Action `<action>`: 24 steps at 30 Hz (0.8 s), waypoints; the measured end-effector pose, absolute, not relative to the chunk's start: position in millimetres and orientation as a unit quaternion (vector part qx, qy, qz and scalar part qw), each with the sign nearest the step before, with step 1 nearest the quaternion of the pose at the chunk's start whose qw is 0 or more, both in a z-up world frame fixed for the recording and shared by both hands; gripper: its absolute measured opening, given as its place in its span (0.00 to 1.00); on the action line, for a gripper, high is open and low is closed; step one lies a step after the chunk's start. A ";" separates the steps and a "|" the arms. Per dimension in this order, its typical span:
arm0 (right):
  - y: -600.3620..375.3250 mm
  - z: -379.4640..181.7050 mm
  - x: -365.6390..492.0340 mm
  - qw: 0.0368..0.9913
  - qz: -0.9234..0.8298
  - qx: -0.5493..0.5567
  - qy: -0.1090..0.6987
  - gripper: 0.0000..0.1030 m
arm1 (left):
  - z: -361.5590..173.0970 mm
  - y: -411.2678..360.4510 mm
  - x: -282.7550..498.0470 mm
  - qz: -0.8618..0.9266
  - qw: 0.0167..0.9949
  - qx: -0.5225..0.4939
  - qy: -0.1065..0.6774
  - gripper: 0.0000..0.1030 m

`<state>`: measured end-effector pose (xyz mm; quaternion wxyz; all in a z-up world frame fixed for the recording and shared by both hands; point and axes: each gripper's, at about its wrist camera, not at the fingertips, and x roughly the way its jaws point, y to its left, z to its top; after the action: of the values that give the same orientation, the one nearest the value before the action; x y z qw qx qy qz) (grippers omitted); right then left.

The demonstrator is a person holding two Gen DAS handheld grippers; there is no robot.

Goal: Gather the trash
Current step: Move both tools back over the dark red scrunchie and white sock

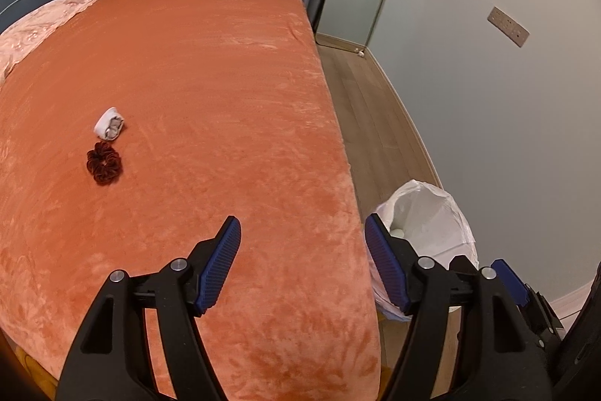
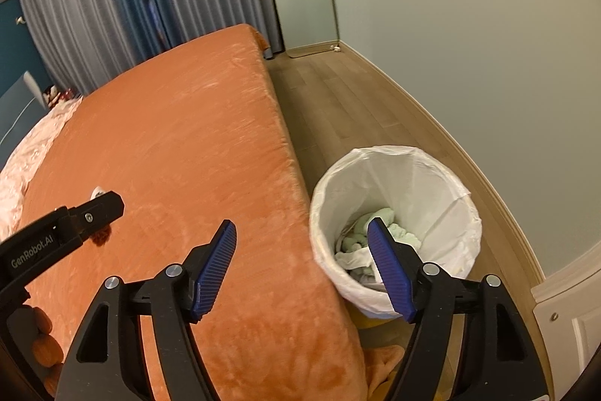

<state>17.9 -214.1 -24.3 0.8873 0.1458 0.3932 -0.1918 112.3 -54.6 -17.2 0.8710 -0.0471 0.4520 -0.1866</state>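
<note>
**Both grippers empty over the bed's foot corner, bin alongside**

Left wrist view: Orange plush bedspread [image 1: 195, 93] fills most of the frame; grey curtains behind it, pale wall and wood floor to the right. The left gripper [image 1: 302, 264] points steeply down over the near corner of the bed, jaws apart, nothing between the blue pads. On the spread, well up-left of it, lie a crumpled white wad [image 1: 109, 124] and, just beside it, a dark red scrunchie [image 1: 104, 162]; I cannot tell whether they touch. The lined trash bin [image 1: 443, 213] stands on the floor against the bed's side, its inside mostly hidden by a finger.

Right wrist view: Same bed [image 2: 180, 123], seen more from the side. The right gripper [image 2: 302, 264] points down across the bed edge and bin, jaws apart and empty. Here the bin's [image 2: 398, 175] inside shows: crumpled pale green and white scraps at the bottom. The left gripper's black body [image 2: 71, 228] enters at left, covering most of the wad and scrunchie.
</note>
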 end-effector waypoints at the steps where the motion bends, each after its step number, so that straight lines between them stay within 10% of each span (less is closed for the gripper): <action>1: -210.9 -24.4 19.7 0.888 -0.190 0.143 0.394 0.68 | -17.8 -50.2 113.1 -0.184 0.871 -0.049 0.452 0.64; 24: -109.5 -40.2 67.2 0.891 -0.125 0.087 0.427 0.71 | -43.2 65.9 141.8 -0.102 0.870 -0.103 0.472 0.69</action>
<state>67.2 -109.5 -40.2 0.8912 0.0867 0.4272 -0.1254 141.8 65.9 -43.2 0.8696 -0.1029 0.4721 -0.1018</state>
